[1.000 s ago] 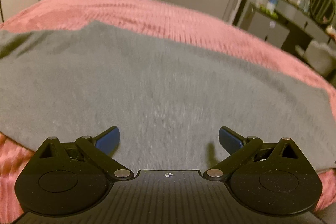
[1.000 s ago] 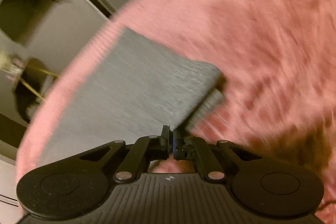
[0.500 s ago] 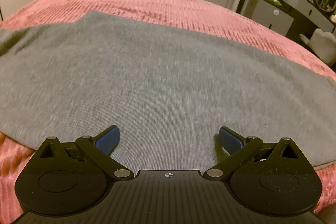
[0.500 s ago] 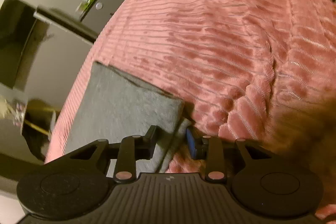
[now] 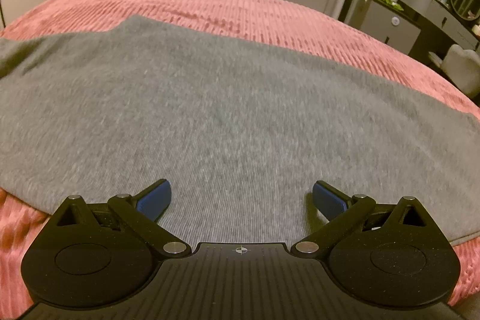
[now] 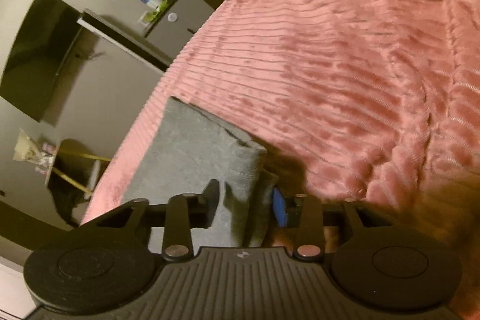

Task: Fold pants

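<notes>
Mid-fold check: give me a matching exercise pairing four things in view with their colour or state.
Things:
1. pants
2. bedspread
3. left gripper
4. right gripper

States:
A. pink, ribbed
B. jaws wide apart, nothing between them
C. grey, spread flat on the bed
D. jaws closing around a cloth edge

Pairs: 1-C, 2-A, 3-B, 4-D

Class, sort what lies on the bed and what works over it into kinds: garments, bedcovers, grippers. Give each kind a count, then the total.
Grey pants: 1
Pink ribbed bedcover: 1
Grippers: 2, the left gripper and the right gripper
Total: 4
</notes>
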Demonstrator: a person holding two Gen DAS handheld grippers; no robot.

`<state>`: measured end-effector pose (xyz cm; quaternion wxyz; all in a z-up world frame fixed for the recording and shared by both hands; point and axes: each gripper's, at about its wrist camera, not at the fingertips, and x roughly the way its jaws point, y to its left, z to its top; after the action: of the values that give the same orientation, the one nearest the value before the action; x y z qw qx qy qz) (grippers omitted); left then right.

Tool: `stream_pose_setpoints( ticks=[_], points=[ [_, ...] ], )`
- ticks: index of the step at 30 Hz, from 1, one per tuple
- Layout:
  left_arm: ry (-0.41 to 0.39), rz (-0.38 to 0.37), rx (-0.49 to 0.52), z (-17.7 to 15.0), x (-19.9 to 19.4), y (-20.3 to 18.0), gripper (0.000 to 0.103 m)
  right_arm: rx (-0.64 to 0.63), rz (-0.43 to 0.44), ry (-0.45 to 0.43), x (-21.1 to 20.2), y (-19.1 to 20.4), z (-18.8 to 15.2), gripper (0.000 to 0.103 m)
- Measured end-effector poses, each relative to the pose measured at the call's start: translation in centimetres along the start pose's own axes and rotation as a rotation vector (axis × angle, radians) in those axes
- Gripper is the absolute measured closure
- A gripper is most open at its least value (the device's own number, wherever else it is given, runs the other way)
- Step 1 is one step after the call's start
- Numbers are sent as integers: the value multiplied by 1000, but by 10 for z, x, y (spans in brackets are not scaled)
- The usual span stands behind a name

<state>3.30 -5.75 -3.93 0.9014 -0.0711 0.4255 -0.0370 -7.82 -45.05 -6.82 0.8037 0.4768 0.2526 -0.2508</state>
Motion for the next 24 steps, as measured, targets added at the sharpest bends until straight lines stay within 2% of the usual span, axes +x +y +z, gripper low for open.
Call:
stream_pose_setpoints(
  ticks=[5,8,11,14,17,19,21,24],
  points=[
    [2,0,-3,0,0,1,0,-38,-12,-15,-6,17,5,86],
    [-1,-5,-13,1,-1,2,0,-125,4,-68,-19,51,4,88],
    [-5,-10,-29,2,-2,3,0,-315,102,-109,-35,109,-10,89],
    [-26,-15,-63,3,-6,7,0,-581,241,-82,-44,182,-52,88],
    [-74,-11,-119,4,-15,16,0,-796,345,-12,-37,227,-110,88],
    [-118,-9,-164,5,-23,22,0,-920,383,86,-23,242,-158,88],
    [-146,-19,-205,5,-29,29,0,-1004,373,200,-3,243,-198,82],
    [-132,-53,-220,7,-28,31,0,-1098,305,406,27,230,-244,72]
  ],
)
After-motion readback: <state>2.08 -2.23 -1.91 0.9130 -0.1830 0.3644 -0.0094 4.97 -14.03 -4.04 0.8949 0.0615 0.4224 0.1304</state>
